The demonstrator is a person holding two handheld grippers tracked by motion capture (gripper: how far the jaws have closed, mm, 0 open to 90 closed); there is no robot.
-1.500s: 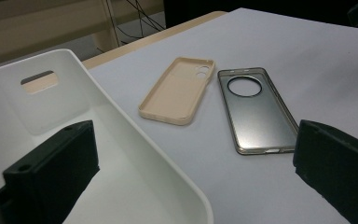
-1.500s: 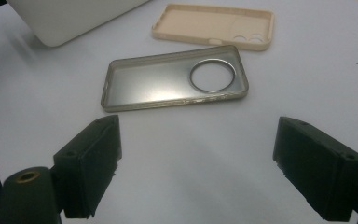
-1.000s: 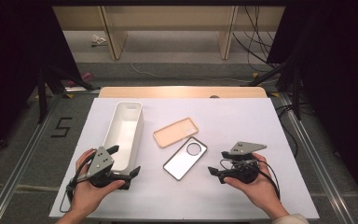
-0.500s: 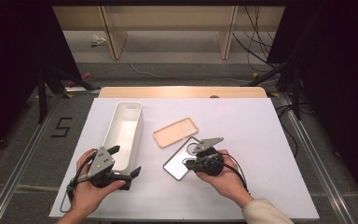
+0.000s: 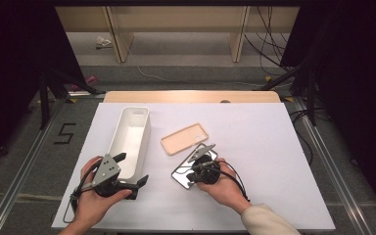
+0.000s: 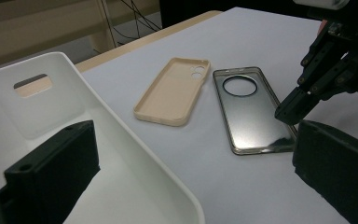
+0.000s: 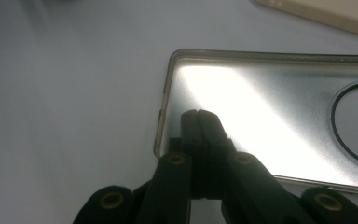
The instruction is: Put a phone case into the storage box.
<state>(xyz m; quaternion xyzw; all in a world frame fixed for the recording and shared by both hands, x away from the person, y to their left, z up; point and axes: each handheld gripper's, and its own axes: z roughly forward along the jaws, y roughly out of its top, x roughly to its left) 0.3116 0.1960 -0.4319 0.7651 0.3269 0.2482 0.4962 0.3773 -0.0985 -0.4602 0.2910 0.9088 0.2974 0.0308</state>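
Clear phone case [image 5: 192,169] lies on the white table [image 5: 274,147], beside the beige case [image 5: 184,138].
Right tongs [image 7: 199,113] pressed together over its near corner; left tongs [image 5: 133,170] apart by the white bin [image 5: 132,134]. A "5" [image 5: 64,132] marks the floor.
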